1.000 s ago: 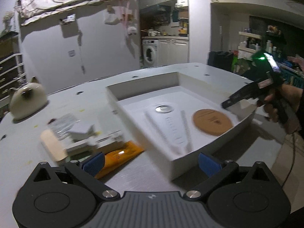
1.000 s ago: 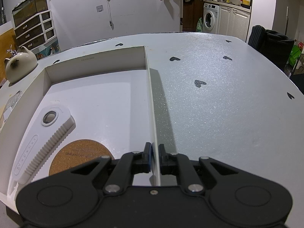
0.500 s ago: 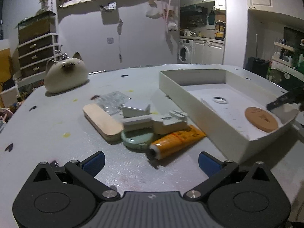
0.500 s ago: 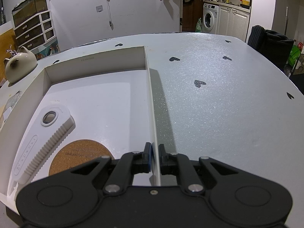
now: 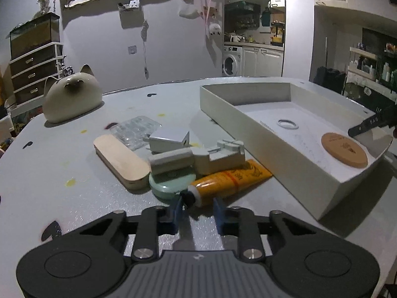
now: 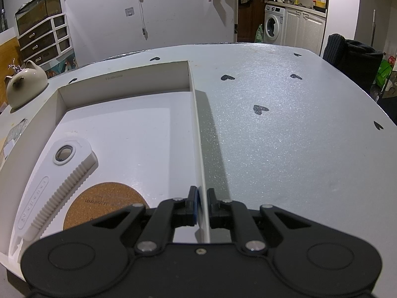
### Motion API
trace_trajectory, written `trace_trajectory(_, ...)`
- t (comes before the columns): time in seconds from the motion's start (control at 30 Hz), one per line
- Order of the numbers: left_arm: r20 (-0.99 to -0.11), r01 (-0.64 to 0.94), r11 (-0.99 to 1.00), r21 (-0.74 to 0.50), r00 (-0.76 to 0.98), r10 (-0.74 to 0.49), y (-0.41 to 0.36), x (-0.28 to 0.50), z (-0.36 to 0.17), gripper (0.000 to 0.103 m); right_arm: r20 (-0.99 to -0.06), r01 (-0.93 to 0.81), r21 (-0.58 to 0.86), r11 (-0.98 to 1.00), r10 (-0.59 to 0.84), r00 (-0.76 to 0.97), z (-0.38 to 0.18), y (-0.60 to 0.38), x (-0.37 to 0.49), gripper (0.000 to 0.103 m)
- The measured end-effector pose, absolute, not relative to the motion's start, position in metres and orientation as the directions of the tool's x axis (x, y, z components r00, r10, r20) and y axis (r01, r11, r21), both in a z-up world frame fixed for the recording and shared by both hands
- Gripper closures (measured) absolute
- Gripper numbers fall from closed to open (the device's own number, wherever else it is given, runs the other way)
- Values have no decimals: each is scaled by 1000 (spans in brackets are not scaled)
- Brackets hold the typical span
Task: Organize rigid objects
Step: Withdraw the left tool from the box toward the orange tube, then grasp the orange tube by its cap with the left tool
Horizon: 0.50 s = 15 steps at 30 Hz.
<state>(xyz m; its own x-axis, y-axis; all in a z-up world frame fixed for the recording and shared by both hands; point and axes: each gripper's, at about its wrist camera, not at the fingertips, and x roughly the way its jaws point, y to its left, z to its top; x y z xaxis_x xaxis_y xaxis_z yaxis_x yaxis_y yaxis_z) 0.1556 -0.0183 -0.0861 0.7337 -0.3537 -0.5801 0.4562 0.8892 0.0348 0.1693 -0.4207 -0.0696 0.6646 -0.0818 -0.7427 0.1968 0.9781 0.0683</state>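
1. The left gripper (image 5: pixel 197 207) was brought to the cap end of the orange tube (image 5: pixel 229 181), its jaws closed about the cap; pad contact could not be confirmed.
2. The tube lay just left of the box (image 5: pixel 285 149), touching the green disc (image 5: pixel 171 182).
3. The right gripper (image 6: pixel 202 206) was clamped on the box wall.
4. A straight lift would probably be best, so that the neighbouring pieces stayed undisturbed.

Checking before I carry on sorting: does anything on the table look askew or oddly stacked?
Yes: the loose items sit in a jumbled pile beside the white box. A grey block lies tilted across the green compact, and the orange tube is wedged partly beneath another part.
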Motion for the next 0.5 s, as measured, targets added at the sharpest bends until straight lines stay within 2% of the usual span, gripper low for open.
trace_trajectory(0.13,-588,464,885,25,723,-362,-11,145,-86,96,-742,197,69,978,-82,665,-70,-421,169,94)
trace_trajectory(0.3,-591,478,878,24,715,-374,-2,125,-86,102,-742,197,69,978,-82,666,-70,-421,169,94)
trace_trajectory(0.43,-577,480,877,33,726,-376,5,122,-84,95,-742,196,68,978,-82,665,-70,-421,169,94)
trace_trajectory(0.47,-578,482,876,31,723,-378,5,125,-83,91,-742,197,69,978,-82,665,-70,-421,169,94)
trace_trajectory(0.5,-576,484,875,29,723,-381,6,128,-83,83,-743,197,69,978,-81,665,-70,-421,169,94)
